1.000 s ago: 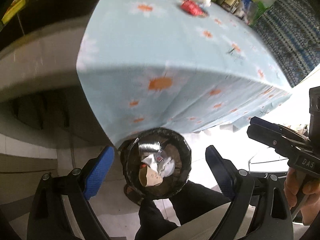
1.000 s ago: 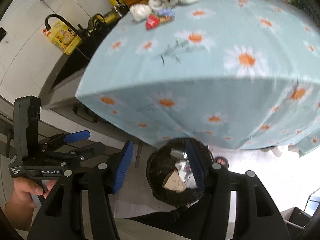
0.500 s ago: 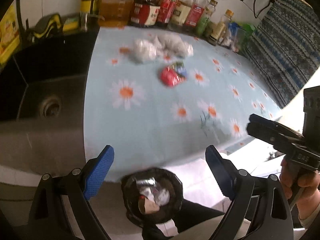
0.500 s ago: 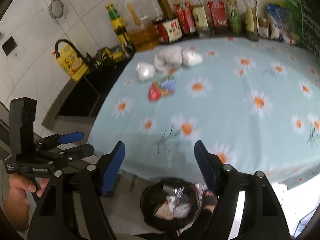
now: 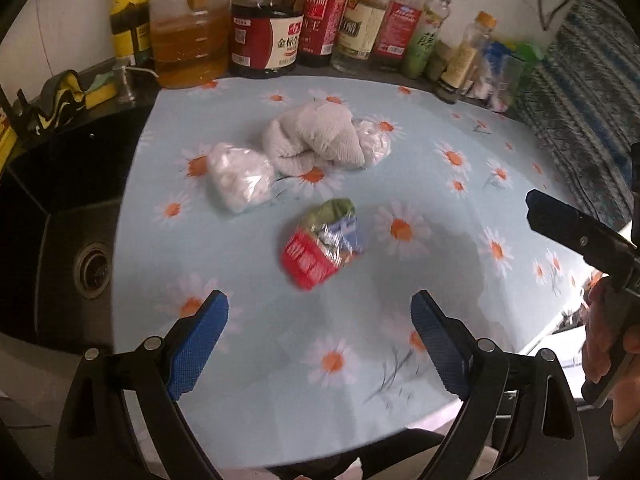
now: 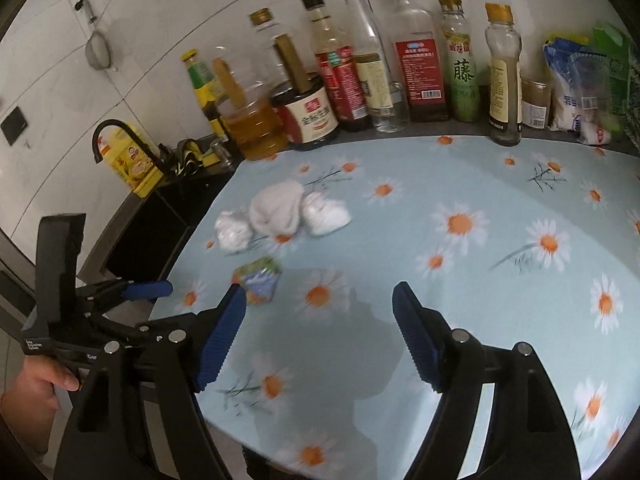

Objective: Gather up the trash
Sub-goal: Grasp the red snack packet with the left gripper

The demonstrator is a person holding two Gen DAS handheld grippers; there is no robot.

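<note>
Left wrist view: the left gripper [image 5: 316, 334] hangs over the tablecloth [image 5: 400, 168] near its bottom edge, jaws wide apart, nothing between. Bare cloth ahead – a crumpled red snack wrapper [image 5: 320, 250] lies just above, frame centre. Upper centre: a white cloth bundle [image 5: 316, 140] w/ two clear plastic bags [image 5: 239, 178] beside it. A sink [image 5: 64, 232] borders the left edge.

Right wrist view: the right gripper [image 6: 318, 338] (jaws just been opening, empty) is apart; wrapper [image 6: 258, 280] sits by the left fingertip, bundle [image 6: 277, 209] further up. A row of bottles [image 6: 416, 60] lines the cloth's top edge.
</note>
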